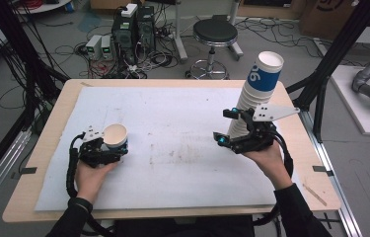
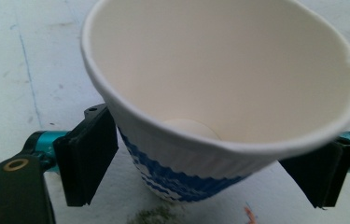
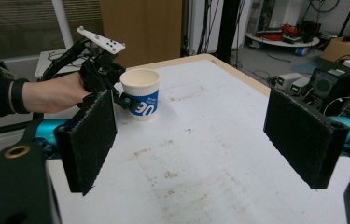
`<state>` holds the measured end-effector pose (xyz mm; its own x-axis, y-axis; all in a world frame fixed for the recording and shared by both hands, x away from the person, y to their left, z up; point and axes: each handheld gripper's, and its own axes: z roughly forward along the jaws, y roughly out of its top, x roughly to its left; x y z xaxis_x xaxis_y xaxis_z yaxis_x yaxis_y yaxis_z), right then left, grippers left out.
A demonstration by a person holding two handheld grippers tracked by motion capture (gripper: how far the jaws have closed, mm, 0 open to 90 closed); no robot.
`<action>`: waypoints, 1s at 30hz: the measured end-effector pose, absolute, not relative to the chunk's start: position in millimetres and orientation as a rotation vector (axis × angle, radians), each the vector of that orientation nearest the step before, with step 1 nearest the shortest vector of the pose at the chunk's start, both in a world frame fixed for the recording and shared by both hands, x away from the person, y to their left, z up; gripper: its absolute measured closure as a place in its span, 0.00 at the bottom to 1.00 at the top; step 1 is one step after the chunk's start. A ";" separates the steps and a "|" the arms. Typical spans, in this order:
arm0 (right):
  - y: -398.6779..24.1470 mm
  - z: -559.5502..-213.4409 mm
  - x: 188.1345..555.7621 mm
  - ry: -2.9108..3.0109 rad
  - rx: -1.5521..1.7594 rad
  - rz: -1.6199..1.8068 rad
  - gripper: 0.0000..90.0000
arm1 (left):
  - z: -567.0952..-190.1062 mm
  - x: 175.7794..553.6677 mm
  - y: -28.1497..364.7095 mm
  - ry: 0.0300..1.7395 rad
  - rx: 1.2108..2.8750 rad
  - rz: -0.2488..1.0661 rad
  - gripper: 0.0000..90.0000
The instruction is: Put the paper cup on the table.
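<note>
Letting go of the single paper cup [image 2: 219, 93] on the white mat [image 1: 182, 148].
I'm seeing left gripper [image 1: 104, 148] jaws apart around it, pads not touching; right gripper [image 1: 244, 131], beside the cup stack [image 1: 259, 89], is gaping empty.

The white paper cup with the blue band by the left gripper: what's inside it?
The white paper cup with the blue band looks empty: bare white walls and a round white bottom. The near rim hides part of that bottom.
</note>
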<state>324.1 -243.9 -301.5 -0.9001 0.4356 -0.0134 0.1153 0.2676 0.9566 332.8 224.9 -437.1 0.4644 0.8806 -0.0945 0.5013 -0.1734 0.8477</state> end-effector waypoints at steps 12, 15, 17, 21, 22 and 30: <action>-244.4 -300.9 323.2 2.268 0.509 1.682 0.19 | -431.4 317.2 226.9 1.200 1.815 0.510 0.16; -244.0 -300.8 322.7 2.269 0.504 1.685 0.19 | -430.7 315.0 228.5 1.230 1.806 0.518 0.16; -244.4 -300.6 322.7 2.267 0.501 1.685 0.19 | -429.2 312.6 230.3 1.232 1.806 0.524 0.16; -245.6 -300.2 322.3 2.268 0.504 1.692 0.19 | -423.2 303.4 234.5 1.220 1.799 0.500 0.16; -246.0 -300.2 322.3 2.268 0.503 1.692 0.19 | -421.1 300.6 235.1 1.205 1.793 0.490 0.16; -249.3 -299.0 320.1 2.263 0.497 1.692 0.19 | -394.0 273.0 226.6 1.099 1.782 0.527 0.16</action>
<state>320.1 -249.3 -299.0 -0.9043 0.4267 -0.0117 0.1095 0.2584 0.9598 273.0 226.6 -394.0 0.5044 0.8564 -0.1105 0.4505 -0.1518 0.8798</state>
